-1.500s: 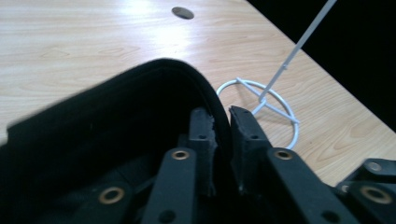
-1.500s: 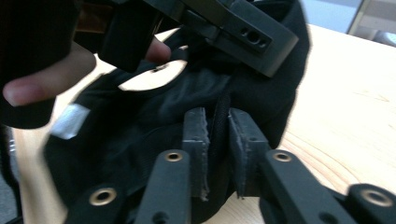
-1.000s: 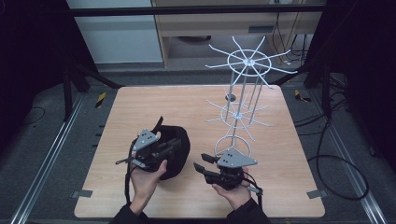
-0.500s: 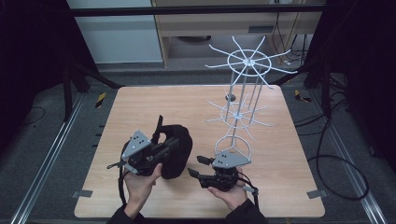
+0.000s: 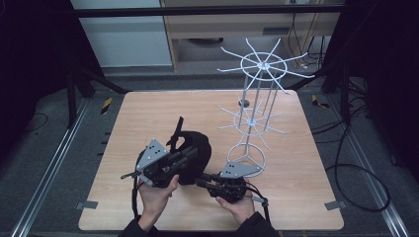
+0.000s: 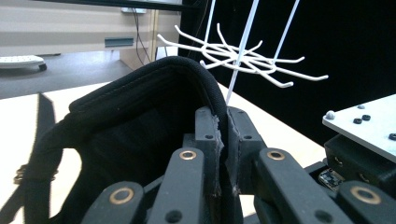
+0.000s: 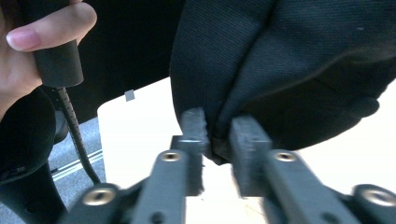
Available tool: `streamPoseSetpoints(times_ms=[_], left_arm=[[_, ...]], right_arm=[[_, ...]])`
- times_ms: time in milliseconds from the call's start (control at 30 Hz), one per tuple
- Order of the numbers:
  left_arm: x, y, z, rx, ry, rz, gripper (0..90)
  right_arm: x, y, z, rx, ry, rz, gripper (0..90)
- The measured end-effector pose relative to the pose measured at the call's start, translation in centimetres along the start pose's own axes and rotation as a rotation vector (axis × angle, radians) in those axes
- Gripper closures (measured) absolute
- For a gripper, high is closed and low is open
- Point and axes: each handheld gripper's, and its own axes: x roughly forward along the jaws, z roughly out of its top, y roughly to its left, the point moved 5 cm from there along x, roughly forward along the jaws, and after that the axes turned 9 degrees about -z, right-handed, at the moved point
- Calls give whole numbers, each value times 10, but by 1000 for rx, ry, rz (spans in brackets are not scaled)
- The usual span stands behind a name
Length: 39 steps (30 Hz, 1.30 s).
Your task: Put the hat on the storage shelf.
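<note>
one black cap on the near-middle of the surface | left claw clamped on its rim | right claw just closing, pinching its fabric | one white wire rack beside
</note>
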Motion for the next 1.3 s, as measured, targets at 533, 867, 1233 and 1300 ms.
streamPoseSetpoints(times_ms=[533,867,1233,1300], left_arm=[[-17,5,-9,34,14,-20,827],[-58,20,-29,43,39,49,824],[-96,50,-55,-24,42,132,821],[-100,55,-61,-35,52,150,820]], right_arm=[[-7,2,6,-192,72,-92,867],[21,26,4,-297,159,-57,864],[61,51,2,-318,229,-30,851],[67,54,-1,-318,246,-32,843]])
